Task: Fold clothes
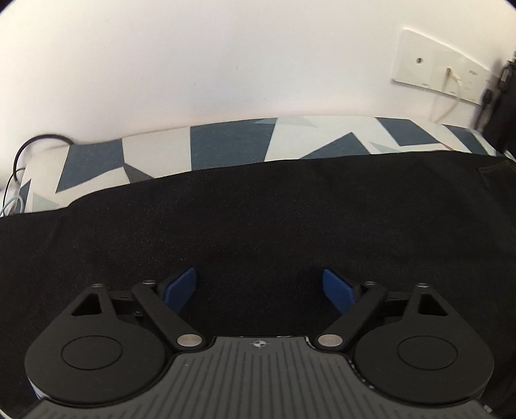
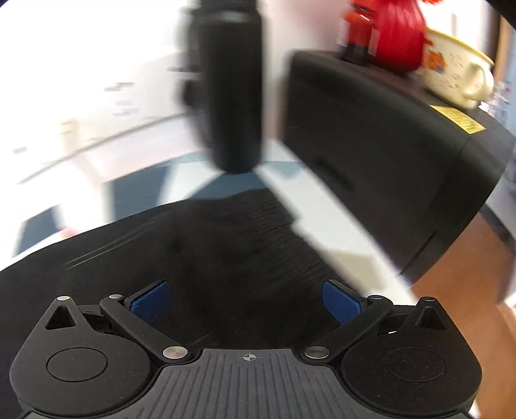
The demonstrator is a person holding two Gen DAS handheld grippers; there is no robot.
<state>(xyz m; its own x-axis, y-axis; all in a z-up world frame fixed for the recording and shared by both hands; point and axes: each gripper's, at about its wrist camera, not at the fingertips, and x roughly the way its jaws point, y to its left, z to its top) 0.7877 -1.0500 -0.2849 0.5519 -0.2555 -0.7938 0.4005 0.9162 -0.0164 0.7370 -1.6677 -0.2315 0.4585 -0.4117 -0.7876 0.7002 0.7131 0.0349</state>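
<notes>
A black garment (image 1: 258, 209) lies spread flat over a table with a blue, grey and white geometric cloth (image 1: 225, 141). My left gripper (image 1: 259, 287) is open, its blue pads (image 1: 180, 287) wide apart just above the black fabric, holding nothing. In the right wrist view, which is motion-blurred, the same black garment (image 2: 209, 238) fills the lower half, one end reaching toward the far right. My right gripper (image 2: 246, 301) is open over the fabric with its blue pads (image 2: 342, 303) apart and nothing between them.
A white wall with a socket plate (image 1: 441, 64) and cables (image 1: 19, 167) stands behind the table. In the right view a black bottle (image 2: 232, 90) stands on the cloth, a large black box (image 2: 387, 154) beside it carries a red object (image 2: 387, 29) and a cream bowl (image 2: 458, 71).
</notes>
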